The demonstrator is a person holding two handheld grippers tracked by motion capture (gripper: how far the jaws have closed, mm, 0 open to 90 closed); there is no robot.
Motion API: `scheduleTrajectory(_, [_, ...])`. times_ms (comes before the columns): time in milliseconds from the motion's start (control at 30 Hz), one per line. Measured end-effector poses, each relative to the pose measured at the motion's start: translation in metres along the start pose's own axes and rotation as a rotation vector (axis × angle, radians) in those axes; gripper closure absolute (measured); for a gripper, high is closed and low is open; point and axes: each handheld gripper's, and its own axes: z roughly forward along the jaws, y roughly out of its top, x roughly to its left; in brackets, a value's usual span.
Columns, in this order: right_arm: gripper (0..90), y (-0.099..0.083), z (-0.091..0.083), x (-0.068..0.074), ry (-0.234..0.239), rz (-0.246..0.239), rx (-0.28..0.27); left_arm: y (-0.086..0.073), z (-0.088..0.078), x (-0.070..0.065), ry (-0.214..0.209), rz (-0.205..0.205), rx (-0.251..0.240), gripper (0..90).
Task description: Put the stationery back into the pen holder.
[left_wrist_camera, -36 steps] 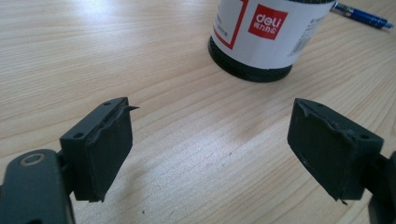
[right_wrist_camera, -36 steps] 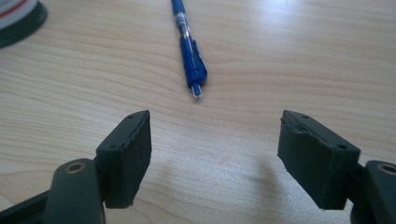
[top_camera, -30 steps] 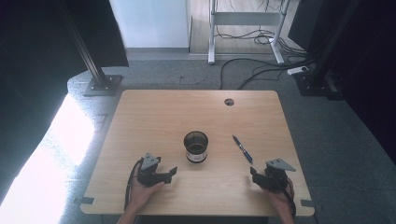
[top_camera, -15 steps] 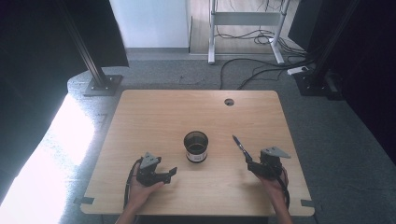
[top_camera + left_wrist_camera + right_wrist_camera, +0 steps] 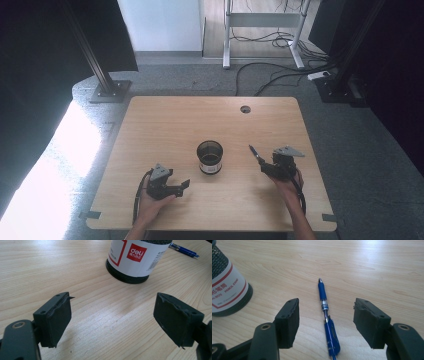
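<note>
A blue pen [image 5: 323, 302] lies on the wooden table [image 5: 165, 125], its tip pointing away from me; it also lies right of the cup in the high view, pen [image 5: 255, 153]. My right gripper [image 5: 327, 320] straddles the pen's rear end. Its jaws have just been closing, but the pads [image 5: 288, 322] stand clear of the pen on both sides. A black mesh pen cup [image 5: 209, 156] with a white label stands mid-table. My left gripper [image 5: 112, 320] rests low near the front edge, jaws apart with bare wood between, pointing at the pen cup [image 5: 135, 257].
A round cable hole [image 5: 245, 109] sits near the table's far edge. Beyond the table are a black stand base [image 5: 109, 91], a white metal frame [image 5: 262, 20] and floor cables [image 5: 280, 75]. Bright light falls on the floor at the left.
My right gripper has moved up the table and to the left, over the pen's rear end, and its jaws have narrowed. The left gripper has stayed put.
</note>
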Motion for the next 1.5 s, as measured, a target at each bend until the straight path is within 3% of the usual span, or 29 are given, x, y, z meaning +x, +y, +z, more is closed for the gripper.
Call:
scheduleTrajectory(533, [40.5,0.025,0.043,0.001,0.007,0.013,0.059,0.000,-0.001,0.002,-0.008,-0.005,-0.003,15.1])
scheduleTrajectory(1100, [46.3,0.023,0.086,-0.003,-0.002,0.032,0.126,0.000,-0.002,0.004,-0.014,-0.006,-0.003,15.3])
scheduleTrajectory(1400, [46.4,0.027,0.101,0.003,-0.011,-0.010,0.193,0.000,-0.001,0.004,-0.016,-0.005,0.000,15.4])
scheduleTrajectory(1500, [49.0,0.027,0.102,0.004,-0.027,-0.019,0.188,-0.001,-0.001,0.005,-0.015,-0.006,0.000,15.4])
